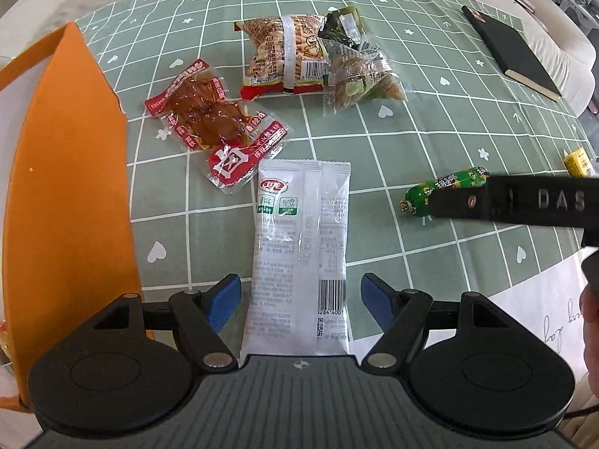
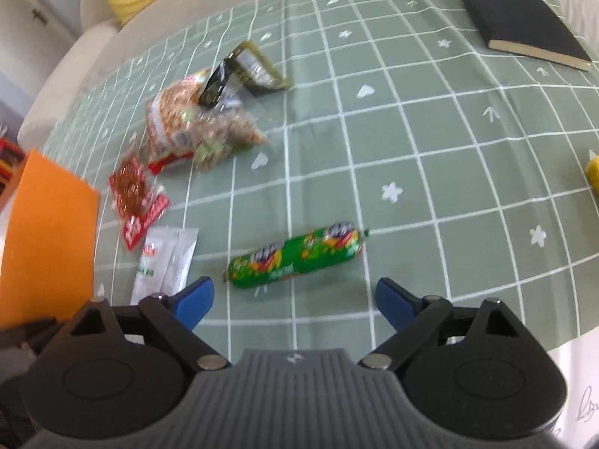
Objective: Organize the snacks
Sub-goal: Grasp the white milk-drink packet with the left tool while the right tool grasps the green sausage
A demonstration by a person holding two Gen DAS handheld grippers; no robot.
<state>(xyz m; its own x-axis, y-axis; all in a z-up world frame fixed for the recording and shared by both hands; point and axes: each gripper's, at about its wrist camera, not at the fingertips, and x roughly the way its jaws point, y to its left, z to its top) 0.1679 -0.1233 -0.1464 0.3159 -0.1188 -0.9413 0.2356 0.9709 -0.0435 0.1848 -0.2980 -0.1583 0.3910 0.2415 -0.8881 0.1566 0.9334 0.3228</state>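
A white snack packet (image 1: pixel 299 254) lies flat on the green checked cloth, its near end between the open blue fingers of my left gripper (image 1: pixel 301 299). Behind it lie a red packet of brown snacks (image 1: pixel 209 131), a bag of biscuit sticks (image 1: pixel 284 52) and a clear bag of wrapped snacks (image 1: pixel 355 75). A green sausage (image 2: pixel 295 258) lies just ahead of my open right gripper (image 2: pixel 295 301), apart from the fingers. The right gripper's black body (image 1: pixel 524 202) covers the sausage's (image 1: pixel 441 187) right end in the left wrist view. The white packet (image 2: pixel 164 262) shows at the right view's left.
An orange box (image 1: pixel 67 187) stands along the left edge; it also shows in the right wrist view (image 2: pixel 45 239). A black notebook (image 2: pixel 524 15) lies at the far right. A small yellow carton (image 1: pixel 578 161) sits at the right edge. A beige sofa surrounds the table.
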